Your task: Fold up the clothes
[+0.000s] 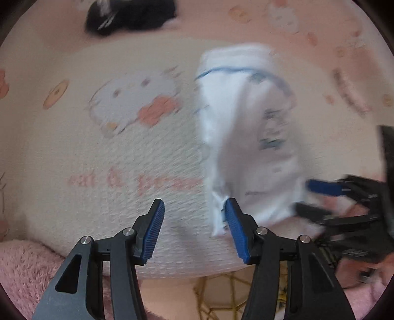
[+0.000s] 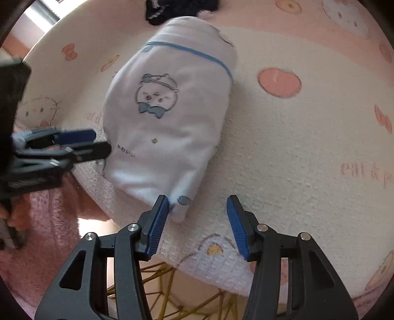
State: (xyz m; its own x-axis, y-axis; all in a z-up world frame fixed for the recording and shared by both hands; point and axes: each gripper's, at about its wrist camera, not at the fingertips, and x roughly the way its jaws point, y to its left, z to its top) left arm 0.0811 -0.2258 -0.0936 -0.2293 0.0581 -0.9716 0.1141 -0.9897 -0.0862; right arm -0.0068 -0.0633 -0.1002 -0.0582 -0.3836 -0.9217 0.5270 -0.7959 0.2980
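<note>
Cream-pink cartoon-cat blanket (image 2: 283, 152); gold wire frame (image 2: 172, 290) below; bright window (image 2: 41, 12).

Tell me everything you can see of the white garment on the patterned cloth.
The white garment is soft knit-looking cloth, folded into a long narrow bundle lying flat on the patterned cloth. It has a thin blue line across its far end, a printed round cartoon face with a blue bow tie, and small dark characters near one edge. Both hand-held grippers are open beside its near end, gripping nothing.
</note>
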